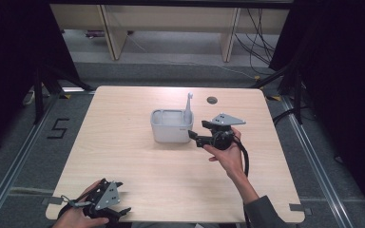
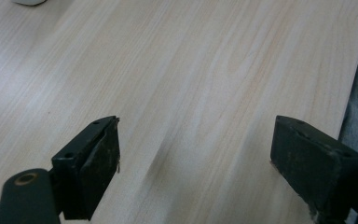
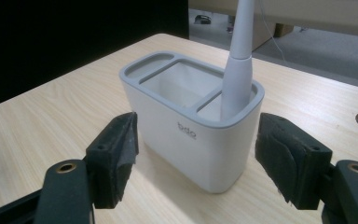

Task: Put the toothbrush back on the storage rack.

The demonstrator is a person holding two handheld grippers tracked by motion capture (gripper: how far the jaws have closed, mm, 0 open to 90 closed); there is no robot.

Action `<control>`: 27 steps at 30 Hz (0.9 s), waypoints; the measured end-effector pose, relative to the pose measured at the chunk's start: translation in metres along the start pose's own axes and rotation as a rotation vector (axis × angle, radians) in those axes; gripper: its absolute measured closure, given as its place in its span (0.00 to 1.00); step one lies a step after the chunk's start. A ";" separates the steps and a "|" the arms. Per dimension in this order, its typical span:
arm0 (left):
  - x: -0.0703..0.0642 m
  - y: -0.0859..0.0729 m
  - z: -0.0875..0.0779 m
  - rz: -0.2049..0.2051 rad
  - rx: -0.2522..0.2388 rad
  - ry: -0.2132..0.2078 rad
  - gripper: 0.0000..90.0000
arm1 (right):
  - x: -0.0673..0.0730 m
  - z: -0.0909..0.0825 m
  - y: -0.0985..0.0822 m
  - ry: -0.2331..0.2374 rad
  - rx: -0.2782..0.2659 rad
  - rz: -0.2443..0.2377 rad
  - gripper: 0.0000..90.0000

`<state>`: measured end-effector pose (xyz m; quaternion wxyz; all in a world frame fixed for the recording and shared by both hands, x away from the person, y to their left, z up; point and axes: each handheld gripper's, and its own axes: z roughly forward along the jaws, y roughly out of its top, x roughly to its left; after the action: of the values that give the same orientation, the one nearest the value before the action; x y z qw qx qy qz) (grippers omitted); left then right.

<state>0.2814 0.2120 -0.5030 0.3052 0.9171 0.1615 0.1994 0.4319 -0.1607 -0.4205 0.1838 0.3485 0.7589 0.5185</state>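
A white caddy with a grey rim (image 1: pixel 171 126) (image 3: pixel 191 123) stands upright near the table's middle, split into compartments. A white tapered handle (image 1: pixel 188 102) (image 3: pixel 238 65) stands upright in its small end compartment. My right gripper (image 1: pixel 195 135) (image 3: pixel 196 161) is open just right of the caddy, its jaws on either side of the caddy's near end without touching it. My left gripper (image 1: pixel 119 199) (image 2: pixel 196 163) is open at the table's front left edge, over bare wood, with nothing between its jaws.
The light wooden table (image 1: pixel 138 161) has a round cable hole (image 1: pixel 212 100) behind the caddy. Dark floor, cables and wooden furniture legs lie beyond the far edge. A black cable (image 1: pixel 244 156) trails from my right gripper.
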 end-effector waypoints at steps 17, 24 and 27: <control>0.000 0.000 0.000 0.000 -0.003 0.000 0.17 | 0.014 -0.006 -0.027 0.036 0.070 0.000 0.34; 0.001 0.000 0.000 -0.004 -0.009 -0.025 0.17 | 0.018 -0.007 -0.034 0.052 0.085 0.016 0.34; 0.001 0.000 0.000 -0.002 -0.007 -0.024 0.17 | 0.021 -0.008 -0.039 0.054 0.098 0.024 0.33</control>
<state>0.2823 0.2124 -0.5027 0.3105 0.9182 0.1578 0.1885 0.3990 -0.1598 -0.4516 0.1397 0.3523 0.7838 0.4921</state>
